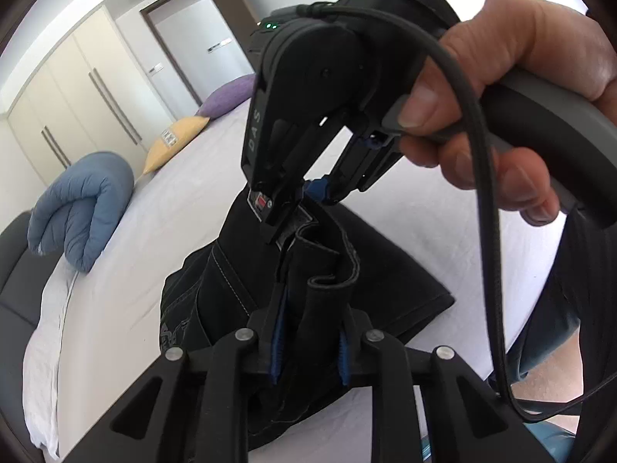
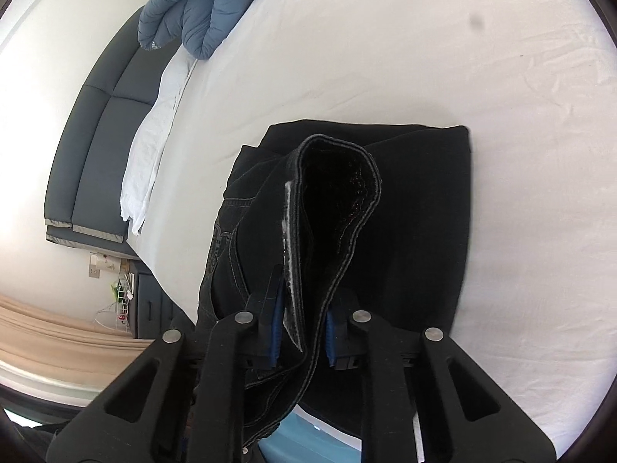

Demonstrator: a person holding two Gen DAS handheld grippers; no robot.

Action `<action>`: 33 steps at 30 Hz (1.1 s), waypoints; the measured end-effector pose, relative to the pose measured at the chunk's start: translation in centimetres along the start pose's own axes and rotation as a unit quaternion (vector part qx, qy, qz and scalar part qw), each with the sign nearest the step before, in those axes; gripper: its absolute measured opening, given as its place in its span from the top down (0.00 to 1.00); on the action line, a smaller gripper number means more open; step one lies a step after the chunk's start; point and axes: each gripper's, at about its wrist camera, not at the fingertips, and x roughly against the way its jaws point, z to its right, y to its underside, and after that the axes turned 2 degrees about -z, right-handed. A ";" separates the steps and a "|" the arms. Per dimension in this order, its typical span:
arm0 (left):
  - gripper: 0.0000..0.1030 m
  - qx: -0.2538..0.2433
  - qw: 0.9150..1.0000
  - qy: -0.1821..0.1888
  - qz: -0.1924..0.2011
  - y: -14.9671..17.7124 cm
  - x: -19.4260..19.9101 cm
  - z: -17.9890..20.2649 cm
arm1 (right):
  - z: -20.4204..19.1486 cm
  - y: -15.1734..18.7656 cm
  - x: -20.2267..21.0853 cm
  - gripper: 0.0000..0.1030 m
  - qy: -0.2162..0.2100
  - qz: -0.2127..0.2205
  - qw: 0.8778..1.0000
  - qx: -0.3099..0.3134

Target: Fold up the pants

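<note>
Left wrist view: the left gripper (image 1: 308, 351) has its jaws narrow, blue pads pinching a raised fold of the black pants (image 1: 216, 297). Opposite it, the right gripper (image 1: 299, 208), held by a hand (image 1: 513, 88), bites the same lifted band of cloth from above. The rest of the pants lies folded on the white bed (image 1: 162, 208), which is bare around them; a blue duvet (image 1: 81, 208), a yellow pillow (image 1: 175, 142) and a purple pillow (image 1: 227, 96) sit along the far edge, well apart. A black cable (image 1: 486, 193) loops just beside the hand.

Right wrist view: the right gripper (image 2: 300, 332) is closed narrow on the waistband, which stands up as an open loop. The pants (image 2: 416, 212) rest near the bed's (image 2: 385, 58) close edge, with wide sheet beyond. The duvet (image 2: 200, 4) lies at the headboard (image 2: 100, 135) side.
</note>
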 end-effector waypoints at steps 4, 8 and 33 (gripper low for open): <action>0.76 -0.028 0.999 0.015 0.010 -0.6 -0.3 1.4 | 2.2 0.4 1.7 0.87 -0.012 0.020 0.999 -0.033; 0.75 -0.017 0.999 0.043 -0.001 -0.7 -1.9 0.5 | 4.6 0.6 1.7 0.88 -0.013 0.018 0.999 -0.040; 0.92 -0.013 0.990 0.140 0.008 -1.1 -4.1 1.9 | 5.8 1.9 1.8 0.90 0.009 0.029 0.999 -0.026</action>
